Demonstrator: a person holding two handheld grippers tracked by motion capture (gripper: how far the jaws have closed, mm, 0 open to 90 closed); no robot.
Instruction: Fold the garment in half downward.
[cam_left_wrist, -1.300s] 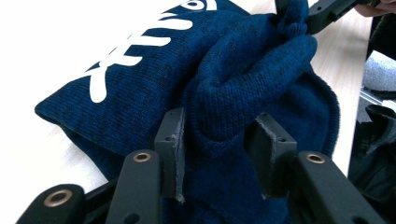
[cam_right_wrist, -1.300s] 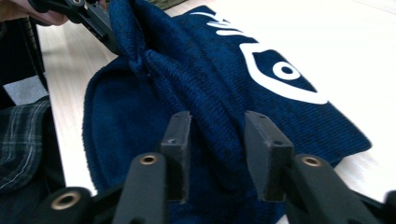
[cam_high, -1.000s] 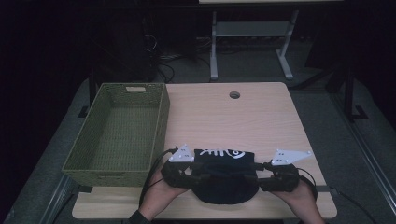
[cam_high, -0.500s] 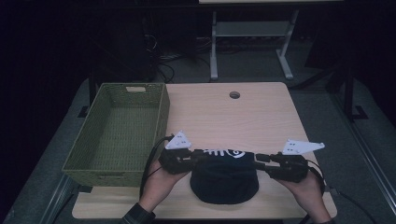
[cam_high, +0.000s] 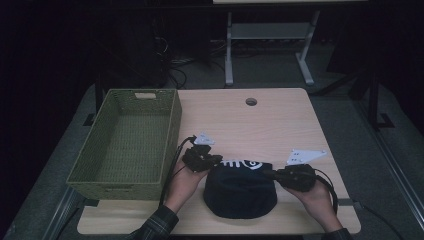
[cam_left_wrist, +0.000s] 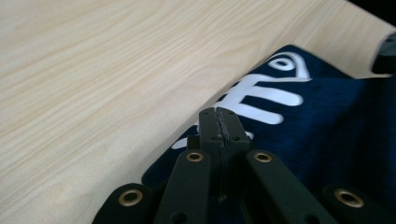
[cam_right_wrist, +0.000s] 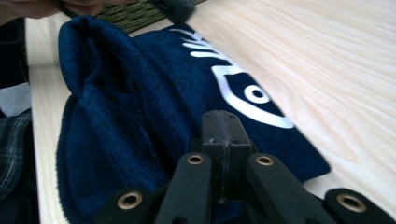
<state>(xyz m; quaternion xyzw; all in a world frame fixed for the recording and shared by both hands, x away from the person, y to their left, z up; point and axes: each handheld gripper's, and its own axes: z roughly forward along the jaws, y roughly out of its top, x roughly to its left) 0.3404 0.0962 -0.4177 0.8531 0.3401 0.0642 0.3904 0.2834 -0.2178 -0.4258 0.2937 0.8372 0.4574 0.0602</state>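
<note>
Here both tongs, left (cam_high: 216, 161) and right (cam_high: 270, 174), pinch the navy beanie's (cam_high: 241, 189) opposite edges.

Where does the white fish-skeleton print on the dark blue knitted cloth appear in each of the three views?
High view: the fish-skeleton print lies on the far edge of the dark blue knitted cloth, between the two grippers.
Left gripper view: right of centre, just beyond the shut jaws.
Right gripper view: upper centre, eye nearest the jaws.
Shared landmark: the pale wooden table beside the print.
</note>
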